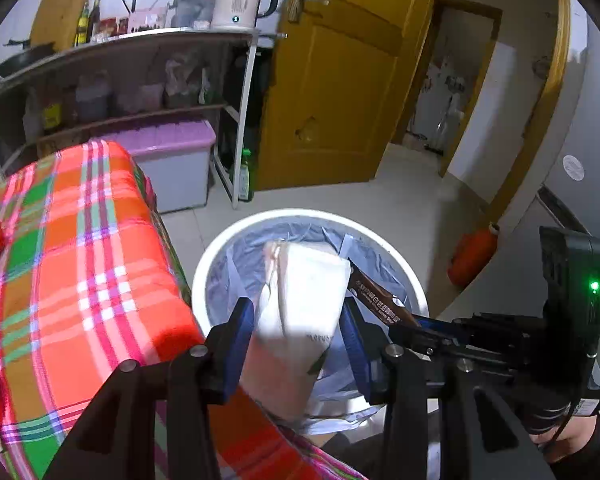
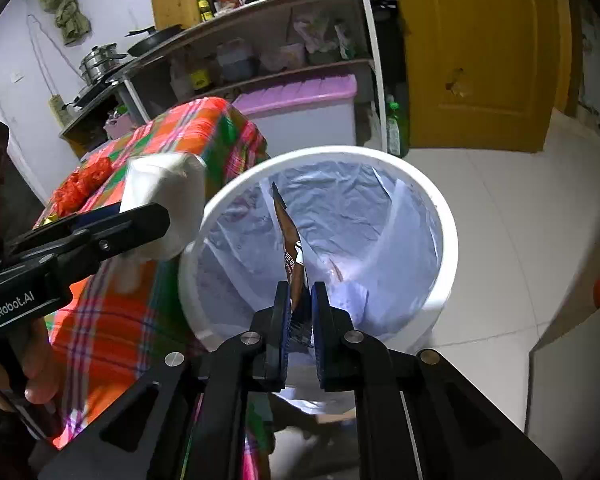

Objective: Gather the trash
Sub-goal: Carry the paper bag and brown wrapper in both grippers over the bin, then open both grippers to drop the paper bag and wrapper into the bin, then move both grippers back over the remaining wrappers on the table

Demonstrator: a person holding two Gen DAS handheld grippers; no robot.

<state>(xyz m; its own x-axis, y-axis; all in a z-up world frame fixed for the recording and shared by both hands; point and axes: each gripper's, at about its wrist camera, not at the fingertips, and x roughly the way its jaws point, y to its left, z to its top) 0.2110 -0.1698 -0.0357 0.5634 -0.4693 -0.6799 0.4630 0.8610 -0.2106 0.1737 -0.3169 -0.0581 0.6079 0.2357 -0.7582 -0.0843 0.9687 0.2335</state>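
A white soft tissue packet (image 1: 304,292) sits tilted between the blue pads of my left gripper (image 1: 296,312), which is shut on it above the near rim of the white trash bin (image 1: 228,248). A pale plastic liner lines the bin. My right gripper (image 2: 300,292) is shut on a brown snack wrapper (image 2: 288,240), which sticks up over the bin (image 2: 452,240). In the left wrist view the wrapper (image 1: 376,300) pokes in from the right beside the packet. The right wrist view shows the left gripper (image 2: 140,220) carrying the packet (image 2: 164,188) at the bin's left edge.
A table under an orange plaid cloth (image 1: 80,260) stands against the bin's left side, with a red plastic bag (image 2: 84,184) on it. Behind are a metal shelf rack (image 1: 244,80), a purple-lidded box (image 1: 168,160), a green bottle (image 1: 244,172) and a yellow door (image 1: 340,80). An orange-red object (image 1: 472,256) lies right of the bin.
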